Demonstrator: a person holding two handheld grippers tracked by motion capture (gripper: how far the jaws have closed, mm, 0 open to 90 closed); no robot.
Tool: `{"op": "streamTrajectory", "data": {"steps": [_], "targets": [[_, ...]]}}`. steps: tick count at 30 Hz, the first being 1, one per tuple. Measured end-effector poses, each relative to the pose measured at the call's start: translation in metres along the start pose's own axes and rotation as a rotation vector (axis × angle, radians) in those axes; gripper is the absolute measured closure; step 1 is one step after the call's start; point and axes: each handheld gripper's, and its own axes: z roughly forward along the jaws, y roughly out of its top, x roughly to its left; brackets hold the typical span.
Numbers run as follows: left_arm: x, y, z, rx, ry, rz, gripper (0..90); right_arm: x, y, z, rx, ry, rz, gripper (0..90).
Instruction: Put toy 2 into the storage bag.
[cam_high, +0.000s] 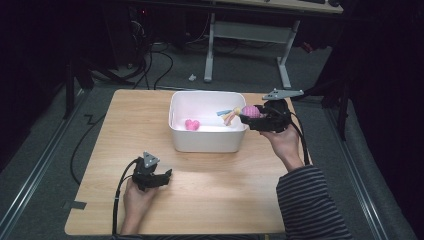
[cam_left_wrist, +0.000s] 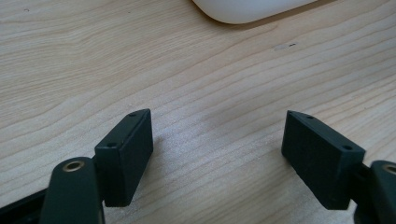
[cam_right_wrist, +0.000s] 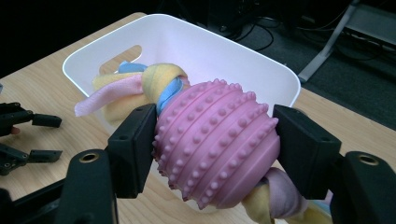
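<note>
Two grippers work over a wooden table (cam_high: 210, 200). Nearest, the left gripper (cam_high: 159, 176) rests low on the wood, jaws spread wide with nothing between them. Farther on, the right gripper (cam_right_wrist: 215, 135) clamps a pink studded ball toy (cam_right_wrist: 217, 142) with knotted fleece tails at the right rim of a white bin (cam_high: 206, 142), inside which lies a small pink toy (cam_high: 192, 124).

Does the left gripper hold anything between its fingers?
No, the left gripper is open, with only bare table between its fingers.
</note>
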Motion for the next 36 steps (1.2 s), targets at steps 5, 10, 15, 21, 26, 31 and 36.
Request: {"op": "streamTrajectory", "data": {"steps": [5, 10, 15, 21, 26, 31, 36], "targets": [[0.0, 0.0, 0.0, 0.0, 0.0, 0.001, 25.0, 0.0, 0.003, 0.009, 0.017, 0.005, -0.002, 33.8], [0.0, 0.0, 0.0, 0.0, -0.001, 0.001, 25.0, 0.001, 0.006, 0.024, 0.04, 0.017, -0.012, 33.8], [0.0, 0.0, 0.0, 0.0, -0.001, 0.0, 25.0, 0.002, 0.008, 0.037, 0.067, 0.023, -0.029, 33.8], [0.0, 0.0, 0.0, 0.0, -0.002, 0.0, 25.0, 0.002, 0.006, 0.052, 0.104, 0.039, -0.02, 33.7], [0.0, 0.0, 0.0, 0.0, -0.002, 0.001, 25.0, 0.002, 0.004, 0.058, 0.131, 0.05, -0.013, 33.7], [0.0, 0.0, 0.0, 0.002, -0.002, 0.003, 25.0, -0.001, 0.0, 0.064, 0.16, 0.051, -0.001, 33.7], [0.0, 0.0, 0.0, 0.001, -0.002, 0.002, 25.0, -0.002, -0.002, 0.066, 0.174, 0.047, -0.002, 33.6]]}}
